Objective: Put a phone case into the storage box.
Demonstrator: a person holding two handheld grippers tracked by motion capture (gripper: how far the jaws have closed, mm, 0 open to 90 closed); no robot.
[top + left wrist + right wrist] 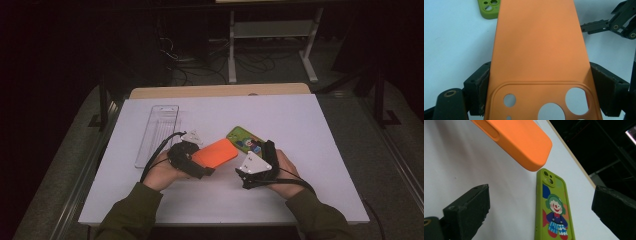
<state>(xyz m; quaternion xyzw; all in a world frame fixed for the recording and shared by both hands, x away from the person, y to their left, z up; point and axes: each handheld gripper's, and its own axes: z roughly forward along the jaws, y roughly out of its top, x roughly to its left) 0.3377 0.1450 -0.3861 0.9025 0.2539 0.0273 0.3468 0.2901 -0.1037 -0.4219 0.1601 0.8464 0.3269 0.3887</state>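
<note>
An orange phone case (215, 153) is held just above the white table, and my left gripper (199, 164) is shut on its camera-hole end. In the left gripper view the orange case (536, 50) runs away from me between both pads (482, 86). A green phone case (245, 140) with a clown picture lies flat to the right of it. My right gripper (267, 151) stands open beside that green case, nothing between its jaws. From the right gripper view, the green case (554, 207) lies between and beyond the wide-apart fingers (469, 212), with the orange case (521, 142) above.
A clear plastic tray (157, 132) lies at the table's left. The white table top (300, 125) ends in a wooden strip at the back. Dark floor, cables and a white frame lie beyond.
</note>
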